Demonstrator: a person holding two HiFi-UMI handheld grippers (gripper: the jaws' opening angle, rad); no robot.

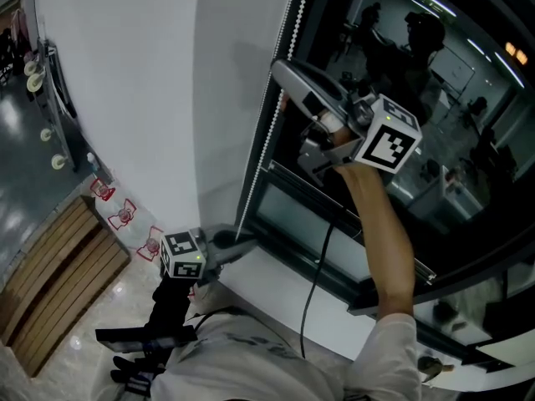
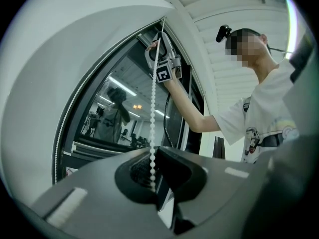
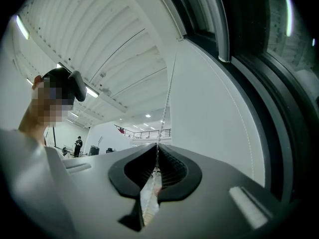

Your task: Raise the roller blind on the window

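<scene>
Night-dark window (image 1: 435, 98) glass stands before me, and down its frame runs the bead chain (image 1: 265, 140). High up, the right gripper (image 1: 281, 72) has its jaws pinched tight on the chain. Low down, the left gripper (image 1: 242, 242) nips it too. I cannot pick out the roller blind itself. A hard tug while both clamp one strand could, I reckon, snap it or slip beads. No containers show anywhere.

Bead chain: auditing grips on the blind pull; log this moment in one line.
left gripper shut on bead chain, low | right gripper shut on it, higher | chain straight between
</scene>
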